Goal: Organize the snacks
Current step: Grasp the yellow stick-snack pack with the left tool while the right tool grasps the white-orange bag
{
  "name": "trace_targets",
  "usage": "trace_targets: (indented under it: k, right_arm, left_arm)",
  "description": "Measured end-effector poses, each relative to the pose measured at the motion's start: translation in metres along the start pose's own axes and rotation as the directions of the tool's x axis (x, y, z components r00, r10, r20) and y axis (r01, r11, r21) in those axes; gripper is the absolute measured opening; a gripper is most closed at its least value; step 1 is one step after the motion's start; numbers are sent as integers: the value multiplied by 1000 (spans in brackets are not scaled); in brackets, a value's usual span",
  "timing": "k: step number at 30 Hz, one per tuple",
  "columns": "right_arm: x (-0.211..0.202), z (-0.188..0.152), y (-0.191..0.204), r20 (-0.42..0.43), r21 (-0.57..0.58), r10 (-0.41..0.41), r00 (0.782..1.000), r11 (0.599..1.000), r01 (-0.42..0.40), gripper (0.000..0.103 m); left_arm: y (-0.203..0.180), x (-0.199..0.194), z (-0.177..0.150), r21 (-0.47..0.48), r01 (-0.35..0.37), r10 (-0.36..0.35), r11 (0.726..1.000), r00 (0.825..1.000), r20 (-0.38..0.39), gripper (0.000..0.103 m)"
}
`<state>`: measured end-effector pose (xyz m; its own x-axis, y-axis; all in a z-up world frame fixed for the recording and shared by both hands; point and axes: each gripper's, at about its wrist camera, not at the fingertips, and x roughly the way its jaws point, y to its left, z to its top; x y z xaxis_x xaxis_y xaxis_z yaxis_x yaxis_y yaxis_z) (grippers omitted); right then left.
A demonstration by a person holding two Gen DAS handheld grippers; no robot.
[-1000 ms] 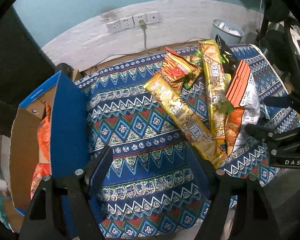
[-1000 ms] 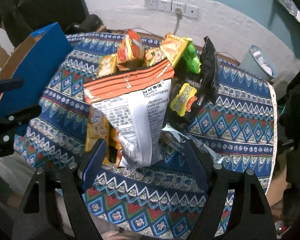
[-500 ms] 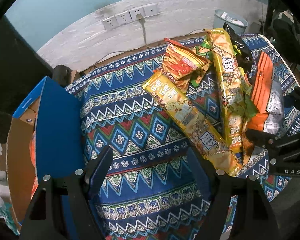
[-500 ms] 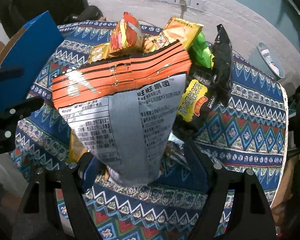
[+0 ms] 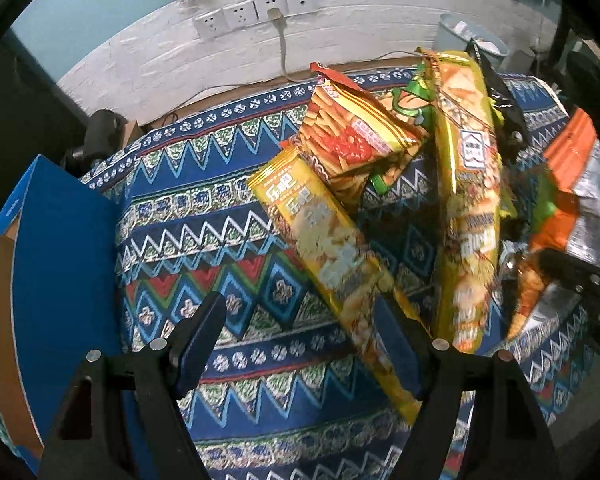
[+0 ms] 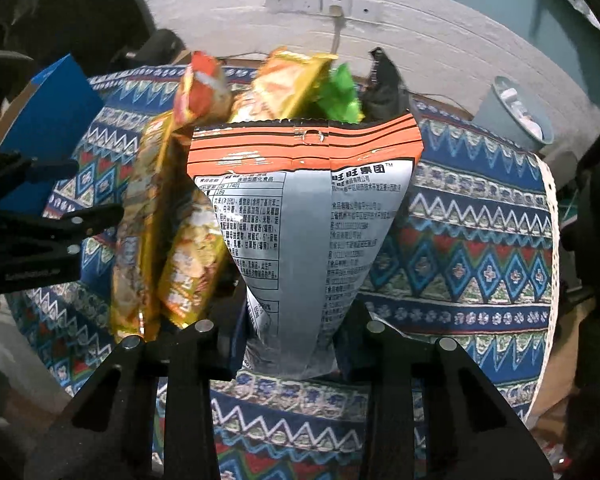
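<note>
right tongs [image 6: 290, 344]: pinching the bottom of the orange-and-grey snack bag [image 6: 308, 216], held upright above the patterned surface [image 6: 480, 248]
left tongs [image 5: 300, 328]: spread, empty, over the cloth
long yellow packets [image 5: 328, 256]: lying beside the pile
blue box [image 5: 60, 264]: at the surface's left edge

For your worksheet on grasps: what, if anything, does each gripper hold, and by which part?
The right gripper is shut on the orange bag, pinching its narrow lower end. The left gripper is open and holds nothing.
</note>
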<state>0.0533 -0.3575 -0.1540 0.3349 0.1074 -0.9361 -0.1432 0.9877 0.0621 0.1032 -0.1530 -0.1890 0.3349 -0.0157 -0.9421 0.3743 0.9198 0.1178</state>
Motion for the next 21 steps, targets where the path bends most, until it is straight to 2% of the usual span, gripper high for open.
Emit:
trace_targets:
  k: [5,8,12,16,21]
  right_arm:
    - [0,0,-3,3,2,5,1000,1000,-5,34]
    - [0,2,-3,6,-5,6,1000,1000,-6,34]
    - [0,5,-4,9,-5,13,1000,1000,-13,34]
    - [0,7,-1,12,-8,12,1000,1000,-12,34]
    - [-2,5,1,15,-17,12,1000,1000,-11,34]
  left_arm:
    - [1,15,8,-60,36,-39,998,998,-39,78]
    - [1,22,11,-81,34,-39,996,998,-58,79]
    - [0,26,15,-99,43,-48,994,998,-46,85]
    - [-3,31,20,-126,61,-68,990,996,-51,85]
    - [-13,40,20,-113,69,-77,991,995,-70,85]
